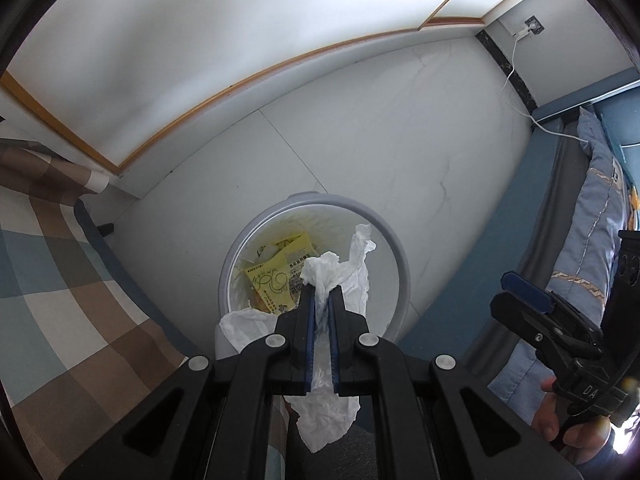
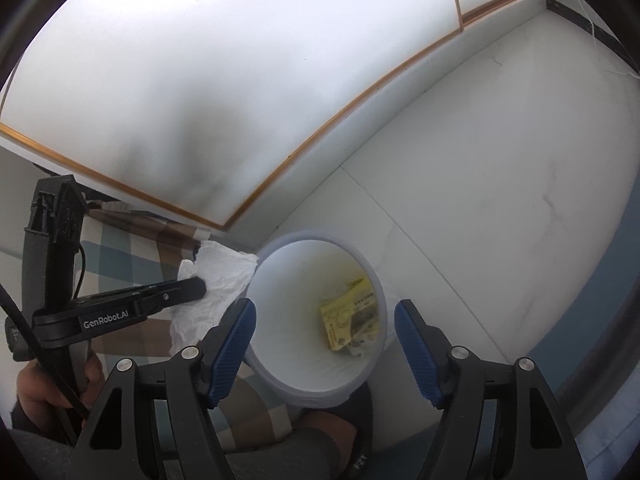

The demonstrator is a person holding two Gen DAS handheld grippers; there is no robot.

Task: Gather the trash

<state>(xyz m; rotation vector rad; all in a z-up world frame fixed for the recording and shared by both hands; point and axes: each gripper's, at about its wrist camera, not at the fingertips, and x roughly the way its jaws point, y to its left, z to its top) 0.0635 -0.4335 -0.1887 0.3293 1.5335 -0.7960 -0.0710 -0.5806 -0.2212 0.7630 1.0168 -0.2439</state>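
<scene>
The trash bin (image 1: 394, 264) stands on the floor, so stuff just drops in; above its rim the left gripper (image 1: 320, 300) pinches crumpled tissue (image 1: 340, 276); right gripper (image 2: 325, 322) gapes empty over the yellow wrapper (image 2: 352, 318) inside.

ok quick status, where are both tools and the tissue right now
Left tool shut on white tissue, over the bin. Right tool open, empty, above the bin mouth. Yellow wrapper already inside. Nothing in the way.
</scene>
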